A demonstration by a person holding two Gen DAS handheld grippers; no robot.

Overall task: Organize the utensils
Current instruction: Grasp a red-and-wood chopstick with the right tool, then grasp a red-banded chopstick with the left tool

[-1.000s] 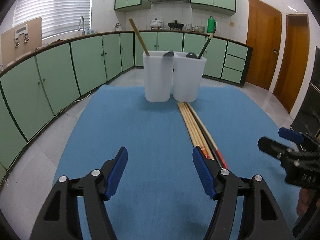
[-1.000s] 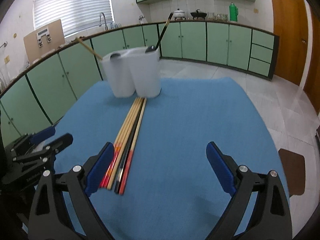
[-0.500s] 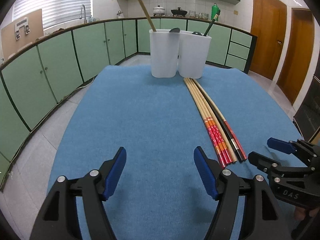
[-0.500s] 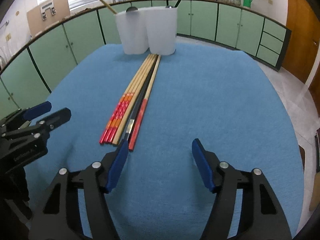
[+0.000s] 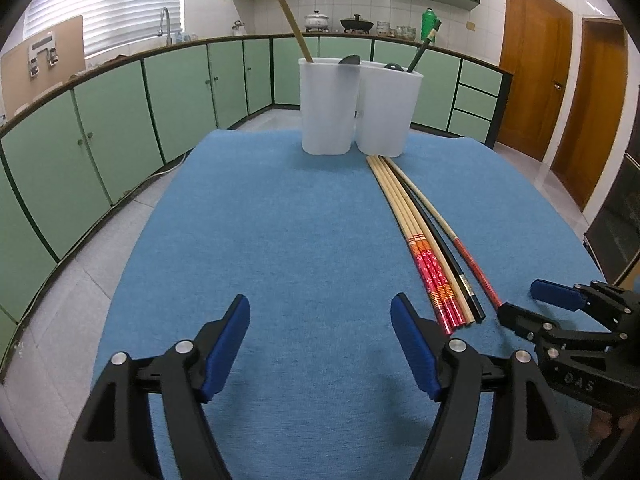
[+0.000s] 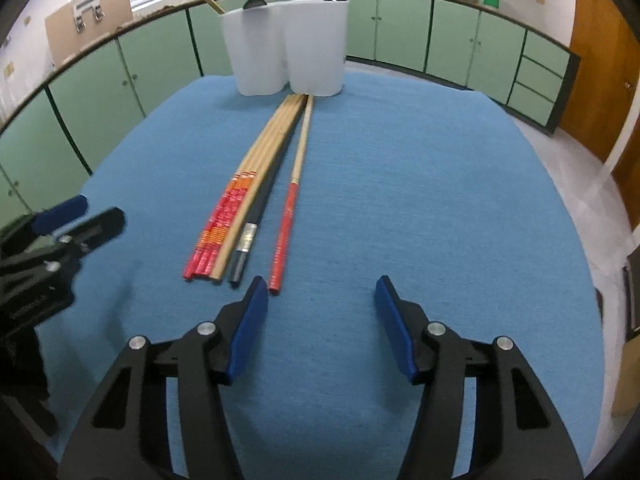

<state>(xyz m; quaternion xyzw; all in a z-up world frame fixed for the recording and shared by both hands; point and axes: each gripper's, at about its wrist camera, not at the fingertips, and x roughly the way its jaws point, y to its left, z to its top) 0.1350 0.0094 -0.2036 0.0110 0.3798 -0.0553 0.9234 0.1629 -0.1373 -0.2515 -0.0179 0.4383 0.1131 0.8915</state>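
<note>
Several long chopsticks (image 5: 424, 236) lie in a row on the blue mat (image 5: 280, 240), tips toward two white plastic containers (image 5: 328, 106) at the far edge. They also show in the right wrist view (image 6: 256, 184), with the containers (image 6: 286, 48) behind. Each container holds a utensil or two. My left gripper (image 5: 320, 344) is open and empty, left of the chopstick ends. My right gripper (image 6: 318, 320) is open and empty, just behind the red-ended chopstick (image 6: 286, 220). The right gripper shows in the left wrist view (image 5: 536, 304), and the left gripper in the right wrist view (image 6: 80, 216).
Green kitchen cabinets (image 5: 120, 120) run around the room beyond the mat's edges. Wooden doors (image 5: 536, 80) stand at the right. Tiled floor lies below the table's left edge.
Both grippers have pulled back from the containers toward the near ends of the chopsticks and dropped closer to the mat. The chopsticks have not moved.
</note>
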